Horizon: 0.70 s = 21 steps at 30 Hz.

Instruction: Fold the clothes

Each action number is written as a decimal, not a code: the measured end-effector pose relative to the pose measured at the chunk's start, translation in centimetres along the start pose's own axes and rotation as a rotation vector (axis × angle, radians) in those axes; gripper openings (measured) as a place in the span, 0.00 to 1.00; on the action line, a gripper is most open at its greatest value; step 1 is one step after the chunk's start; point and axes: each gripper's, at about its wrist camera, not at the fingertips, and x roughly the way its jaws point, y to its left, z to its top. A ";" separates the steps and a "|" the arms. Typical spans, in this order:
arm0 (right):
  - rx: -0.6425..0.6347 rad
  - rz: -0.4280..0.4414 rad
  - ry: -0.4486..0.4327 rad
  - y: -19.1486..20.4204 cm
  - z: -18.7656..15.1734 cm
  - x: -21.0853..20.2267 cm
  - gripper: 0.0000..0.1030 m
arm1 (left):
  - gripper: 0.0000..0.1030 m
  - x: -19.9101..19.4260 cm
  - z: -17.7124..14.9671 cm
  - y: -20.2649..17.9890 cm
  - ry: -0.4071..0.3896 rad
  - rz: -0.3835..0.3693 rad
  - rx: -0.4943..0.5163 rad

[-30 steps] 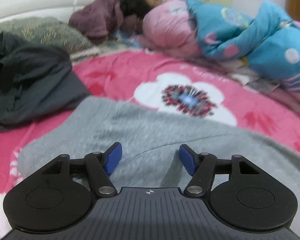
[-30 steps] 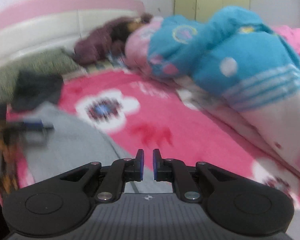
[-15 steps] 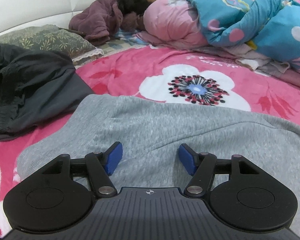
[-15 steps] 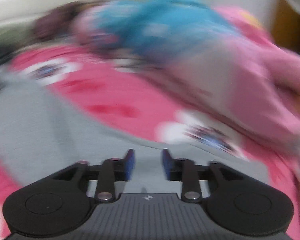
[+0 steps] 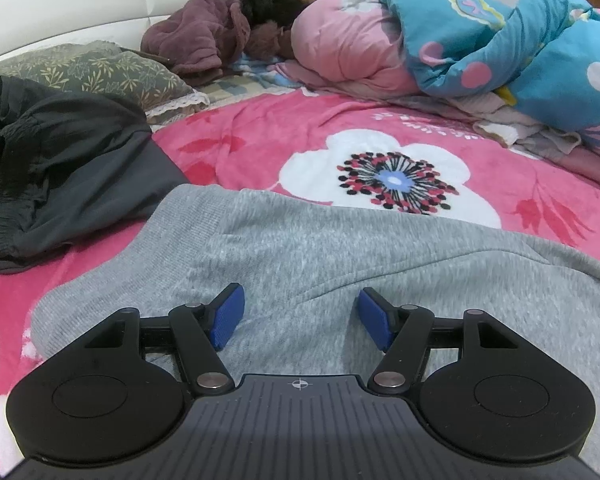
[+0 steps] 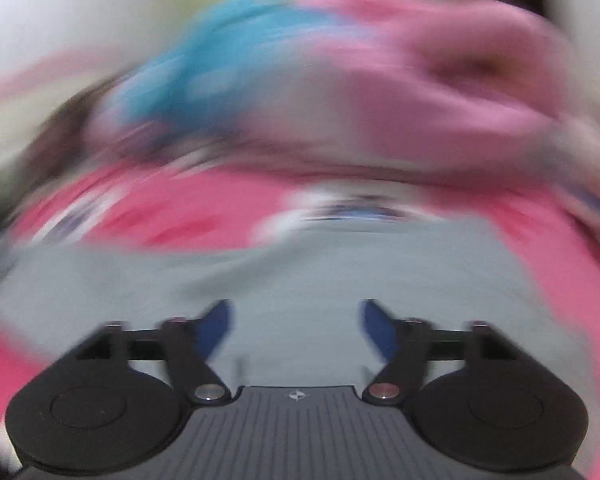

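Observation:
A grey knit garment (image 5: 320,248) lies spread flat on the pink flowered blanket (image 5: 260,148). My left gripper (image 5: 300,316) hovers just over its near part, open, with only the flat cloth under its blue pads (image 5: 228,316). The right wrist view is heavily blurred by motion. There my right gripper (image 6: 296,322) is over the same grey garment (image 6: 300,272), its jaws opening wide, and nothing is pinched between them. A dark grey garment (image 5: 60,168) lies crumpled on the bed to the left.
A person lies at the head of the bed under a purple robe (image 5: 196,48) and pink and blue quilts (image 5: 500,40). A patterned pillow (image 5: 92,72) and a white headboard (image 5: 60,4) are at the far left.
My right gripper went from shut to wide open while swinging across to the right over the grey garment. The left gripper has stayed open over the cloth.

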 end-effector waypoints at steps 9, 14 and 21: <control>-0.204 0.076 0.315 6.1 -0.9 6.5 0.59 | 0.63 -0.1 0.0 0.3 0.001 -0.011 -0.018; -0.285 0.187 0.281 10.3 -1.0 2.3 0.10 | 0.63 0.0 0.1 0.3 0.002 -0.009 -0.027; -0.315 0.462 0.333 18.7 -4.7 0.9 0.22 | 0.63 -0.1 -0.1 0.3 -0.001 -0.009 -0.023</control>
